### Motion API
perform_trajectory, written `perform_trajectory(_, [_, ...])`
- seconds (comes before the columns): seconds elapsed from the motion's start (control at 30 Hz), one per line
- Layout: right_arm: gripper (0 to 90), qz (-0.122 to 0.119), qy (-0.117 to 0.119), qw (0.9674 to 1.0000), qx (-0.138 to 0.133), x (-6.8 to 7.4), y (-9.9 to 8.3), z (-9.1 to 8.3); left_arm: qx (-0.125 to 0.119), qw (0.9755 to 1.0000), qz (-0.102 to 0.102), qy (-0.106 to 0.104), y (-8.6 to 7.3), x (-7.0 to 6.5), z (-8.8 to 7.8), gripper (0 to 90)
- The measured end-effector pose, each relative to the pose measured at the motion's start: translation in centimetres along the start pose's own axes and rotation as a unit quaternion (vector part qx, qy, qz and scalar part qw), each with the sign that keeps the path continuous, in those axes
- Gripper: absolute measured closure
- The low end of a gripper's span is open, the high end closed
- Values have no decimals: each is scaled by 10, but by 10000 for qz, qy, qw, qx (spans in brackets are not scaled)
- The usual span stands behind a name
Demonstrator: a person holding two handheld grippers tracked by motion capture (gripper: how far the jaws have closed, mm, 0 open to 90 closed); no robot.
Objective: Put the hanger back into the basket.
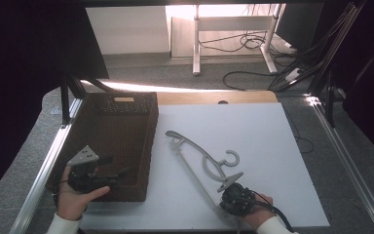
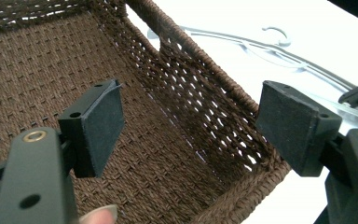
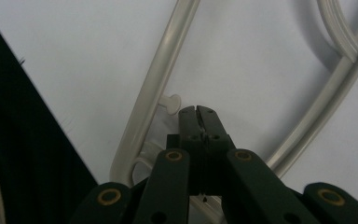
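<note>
Ideally the right gripper [image 3: 198, 111] — jaws closed, nothing visibly between — reopens around the hanger [image 1: 202, 156] bar before lifting toward the basket [image 1: 148, 141]; left gripper [image 2: 191, 121] waits open

text: none readable | labels: none | brands: none | numbers: none

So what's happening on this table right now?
A person works with two hand-held grippers. The right gripper, shut, sits at the near end of a pale plastic clothes hanger lying on the white tabletop; whether it pinches it is unclear. The left gripper, open, hovers inside a brown woven basket.
</note>
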State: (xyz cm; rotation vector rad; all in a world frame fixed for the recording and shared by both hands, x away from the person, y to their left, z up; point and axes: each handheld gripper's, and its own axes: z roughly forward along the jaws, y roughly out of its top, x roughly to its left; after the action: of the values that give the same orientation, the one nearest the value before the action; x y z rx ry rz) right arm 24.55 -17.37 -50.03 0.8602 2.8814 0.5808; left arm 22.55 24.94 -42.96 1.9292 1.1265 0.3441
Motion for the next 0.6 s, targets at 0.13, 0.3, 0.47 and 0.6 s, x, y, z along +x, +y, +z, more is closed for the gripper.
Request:
perform_trajectory(0.13, [898,45,71,9999,-92,-1,-4,-3,26,10000,13,4,0,0,1,227])
perform_trajectory(0.3, [898,167,-76,9988,-454,-8,2,-16,20,10000,3,-1,1,0,2,227])
perform_trajectory(0.47, [897,434,-304,9952,-818,-25,11,-34,22,10000,7,8,1,-1,2,227])
perform_trajectory(0.6, [893,600,-408,9934,-889,-40,19,-38,15,10000,22,10,1,-1,1,227])
